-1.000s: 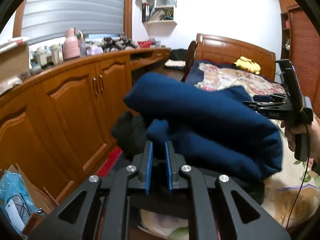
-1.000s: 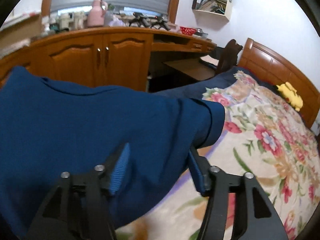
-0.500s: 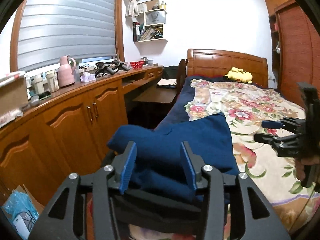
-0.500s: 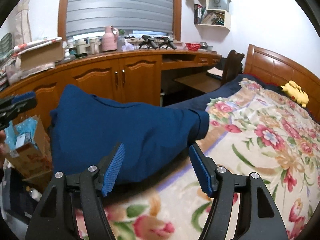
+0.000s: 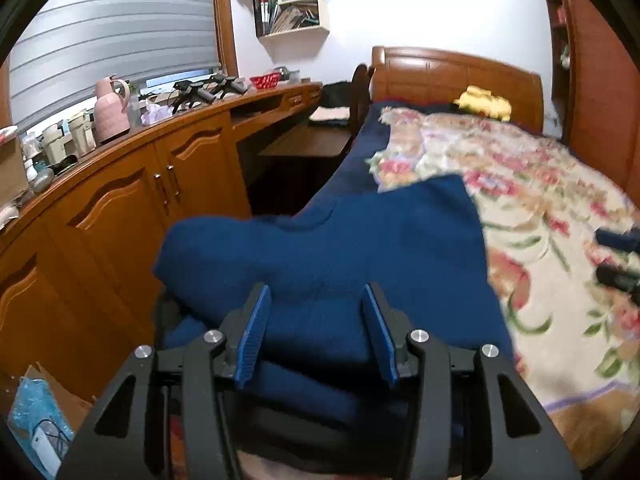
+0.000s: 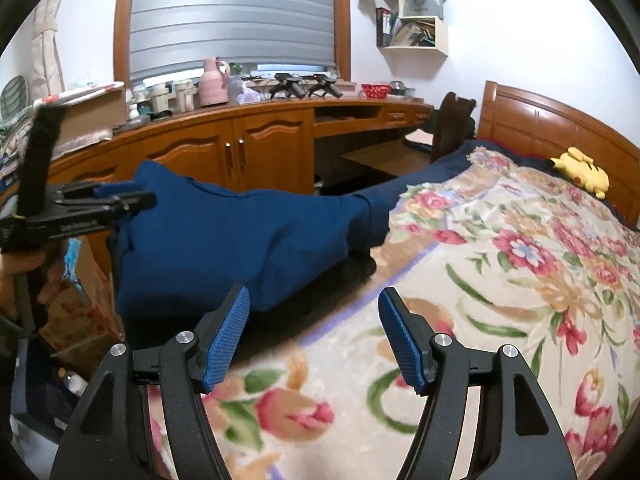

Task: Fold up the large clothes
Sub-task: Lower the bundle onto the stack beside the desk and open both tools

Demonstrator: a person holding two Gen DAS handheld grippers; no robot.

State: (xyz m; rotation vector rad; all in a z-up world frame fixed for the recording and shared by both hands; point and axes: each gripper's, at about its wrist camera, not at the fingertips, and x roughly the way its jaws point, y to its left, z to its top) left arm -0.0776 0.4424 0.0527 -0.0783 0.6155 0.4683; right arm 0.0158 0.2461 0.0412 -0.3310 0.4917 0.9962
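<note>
A folded dark blue garment [image 5: 340, 256] lies at the left edge of the bed, partly on a dark thing beneath it; it also shows in the right wrist view [image 6: 224, 236]. My left gripper [image 5: 316, 328] is open, its blue pads just above the garment's near part, holding nothing. My right gripper [image 6: 314, 340] is open and empty over the floral bedspread [image 6: 500, 280], to the right of the garment. The left gripper also shows from the side in the right wrist view [image 6: 120, 196].
A wooden cabinet run [image 5: 132, 208] with a cluttered top stands left of the bed. A desk and chair [image 6: 448, 128] sit by the wooden headboard [image 6: 552, 128]. A yellow plush toy [image 6: 580, 172] lies near the pillows. A cardboard box [image 5: 36, 412] sits on the floor.
Both grippers let go of the blue garment and opened. It now rests on the bed's left edge, and both grippers have drawn back from it.
</note>
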